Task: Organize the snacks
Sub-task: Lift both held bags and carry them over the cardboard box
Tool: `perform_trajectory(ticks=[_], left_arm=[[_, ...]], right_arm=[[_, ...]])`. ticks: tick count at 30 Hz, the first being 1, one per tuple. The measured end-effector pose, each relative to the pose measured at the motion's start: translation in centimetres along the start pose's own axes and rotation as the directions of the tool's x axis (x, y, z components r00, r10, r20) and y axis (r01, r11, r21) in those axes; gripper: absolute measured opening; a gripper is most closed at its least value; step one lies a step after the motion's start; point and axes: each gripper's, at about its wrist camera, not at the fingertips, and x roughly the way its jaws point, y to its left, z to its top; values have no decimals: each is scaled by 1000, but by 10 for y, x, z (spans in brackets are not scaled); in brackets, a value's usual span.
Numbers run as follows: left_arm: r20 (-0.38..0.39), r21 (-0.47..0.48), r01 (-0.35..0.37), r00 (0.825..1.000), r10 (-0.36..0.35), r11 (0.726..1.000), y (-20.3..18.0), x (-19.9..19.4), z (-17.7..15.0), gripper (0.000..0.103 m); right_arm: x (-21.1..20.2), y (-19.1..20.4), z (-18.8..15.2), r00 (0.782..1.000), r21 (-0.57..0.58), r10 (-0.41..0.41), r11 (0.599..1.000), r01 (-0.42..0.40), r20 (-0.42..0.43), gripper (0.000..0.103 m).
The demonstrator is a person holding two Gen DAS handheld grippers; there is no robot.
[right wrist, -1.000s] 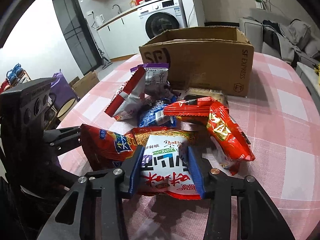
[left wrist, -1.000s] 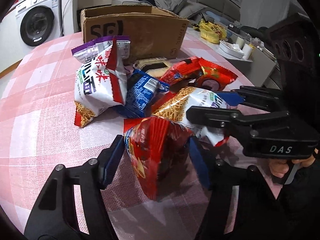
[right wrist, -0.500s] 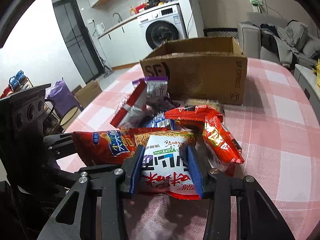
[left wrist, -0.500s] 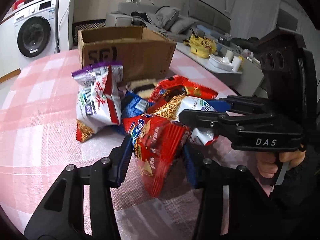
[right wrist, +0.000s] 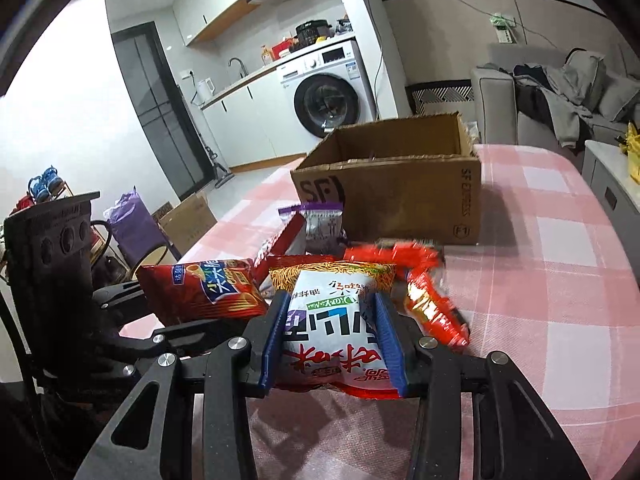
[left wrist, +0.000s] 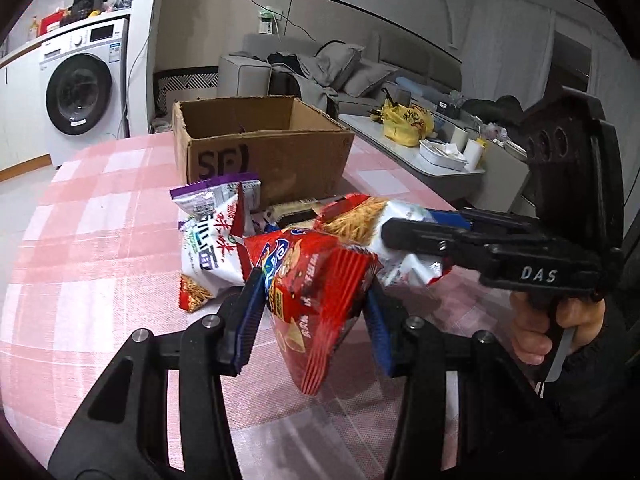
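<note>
Left wrist view: left claw (left wrist: 314,314) pinches a red chip bag (left wrist: 316,296) across its middle, blue pads pressed into the crumpled foil. The bag hangs clear of the pink checked surface (left wrist: 100,280), lower end drooping toward the near edge. A mid-body grip probably suits a puffy packet with no rigid edge to seize.

Right wrist view: right claw (right wrist: 332,340) is pressed onto a white noodle snack bag (right wrist: 332,320), one pad on each side wall, print upside down to the camera. This bag appears lifted too, though its underside is hidden. A person's hand (left wrist: 560,328) shows on the right claw's handle.

Both claws sit side by side, each carrying one packet, pointed toward the cardboard box (right wrist: 400,200) at the far side of the surface. Judgement: a two-at-once transfer into the box is under way.

Box: top open, flaps gone or folded. Interior looks mostly bare from here; a small pale scrap may lie at the bottom, cannot confirm.

Remaining pile, between claws and box: a purple-topped packet (right wrist: 320,220) upright against the box front, a second white noodle bag (left wrist: 212,252), a red wrapper (right wrist: 432,304) just beside the held noodle bag. None boxed yet.
</note>
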Motion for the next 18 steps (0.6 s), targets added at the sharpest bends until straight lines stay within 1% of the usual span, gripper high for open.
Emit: perform_trajectory(ticks=[10,13,18], left_arm=[[45,-42,-39,998,41,998,6,-22,6,44],[58,-56,-74,995,77,996,12,-24,8,44],[71,-87,-95,992,102,992,22,-29,13,44]], right_arm=[[-31,-3,9,994,31,-23,999,19,107,43],[-38,-4,10,989,43,-30,999,24,143,43],[-46,-8,12,984,58,-44,998,34,171,43]])
